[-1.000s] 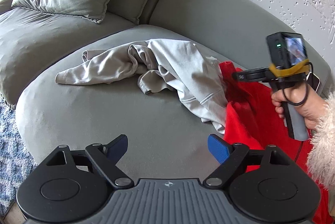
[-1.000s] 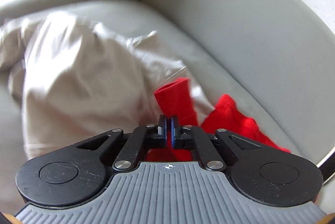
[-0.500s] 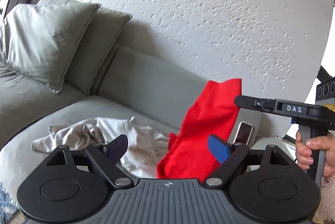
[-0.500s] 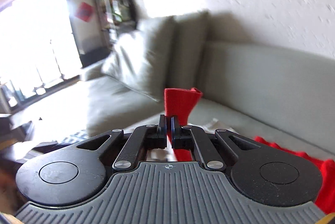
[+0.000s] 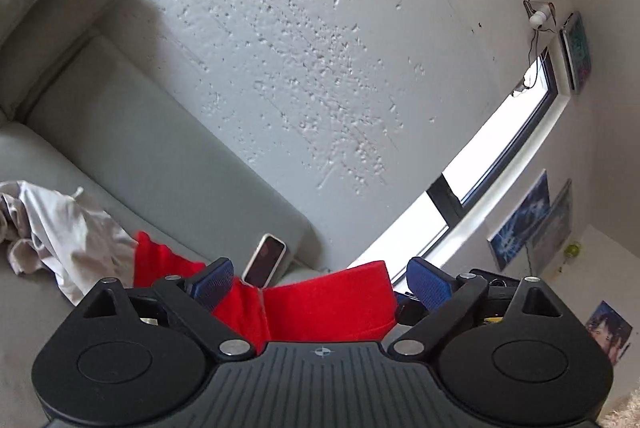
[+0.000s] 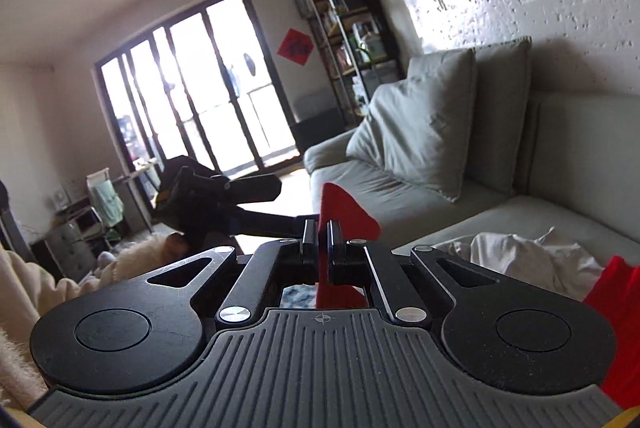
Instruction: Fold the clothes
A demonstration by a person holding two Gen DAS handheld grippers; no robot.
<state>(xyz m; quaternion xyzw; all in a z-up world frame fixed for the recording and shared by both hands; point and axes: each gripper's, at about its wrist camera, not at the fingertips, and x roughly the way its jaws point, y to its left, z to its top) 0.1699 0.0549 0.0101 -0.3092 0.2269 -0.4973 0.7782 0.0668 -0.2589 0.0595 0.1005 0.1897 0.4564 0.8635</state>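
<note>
A red garment [image 5: 320, 308] hangs lifted above the grey sofa [image 5: 168, 164]. Its upper edge lies between the blue pads [image 5: 212, 278] of my left gripper [image 5: 318, 280], which stands open around the cloth. My right gripper [image 6: 320, 240] is shut on a corner of the red garment [image 6: 344, 208], which pokes up past the fingertips. More red cloth [image 6: 616, 308] hangs at the lower right of the right wrist view. A crumpled beige garment [image 5: 60, 228] lies on the seat; the right wrist view shows the beige garment [image 6: 520, 260] as well.
A phone [image 5: 264, 264] leans against the sofa back behind the red cloth. Grey cushions [image 6: 420, 124] sit at the sofa's far end. The left tool's black body [image 6: 192, 196] and a fluffy sleeve [image 6: 136, 256] are left of my right gripper. A textured white wall [image 5: 320, 48] is behind.
Both grippers have risen and tilted upward, lifting the red garment off the sofa. My left gripper has closed in on the cloth's top edge, which now lies between its open fingers.
</note>
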